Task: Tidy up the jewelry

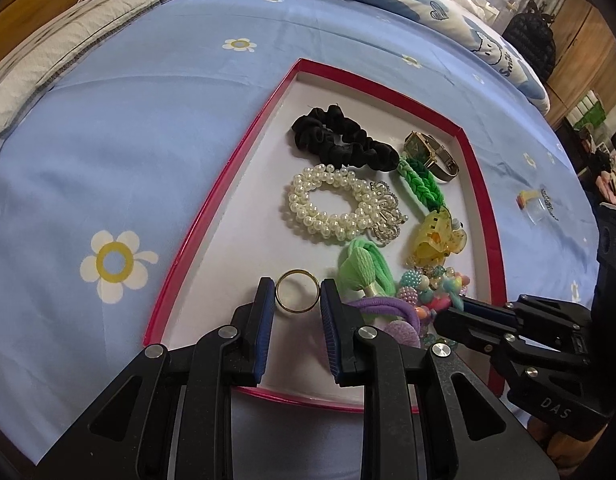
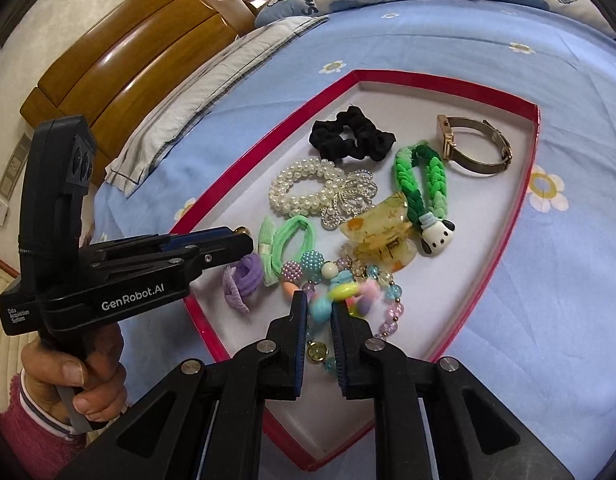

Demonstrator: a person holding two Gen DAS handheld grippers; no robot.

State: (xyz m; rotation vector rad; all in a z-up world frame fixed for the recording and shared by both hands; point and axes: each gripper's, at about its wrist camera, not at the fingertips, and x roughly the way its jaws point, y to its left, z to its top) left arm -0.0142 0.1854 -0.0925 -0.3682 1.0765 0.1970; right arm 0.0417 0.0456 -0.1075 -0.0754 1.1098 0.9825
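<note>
The gold ring is seen in the left wrist view on the white floor of the red-rimmed tray, near its left edge toward the near corner. It is bracketed by the left gripper, whose jaws stand parted with the pads touching or just beside the band; whether it is truly clamped cannot be told. A thin round band could be squeezed out sideways, or pushed into the green hair tie beside it.

In the right wrist view, the right gripper is narrowly parted around the colourful bead bracelet near the tray's near edge. Neighbouring strands could be snagged and dragged along.
</note>
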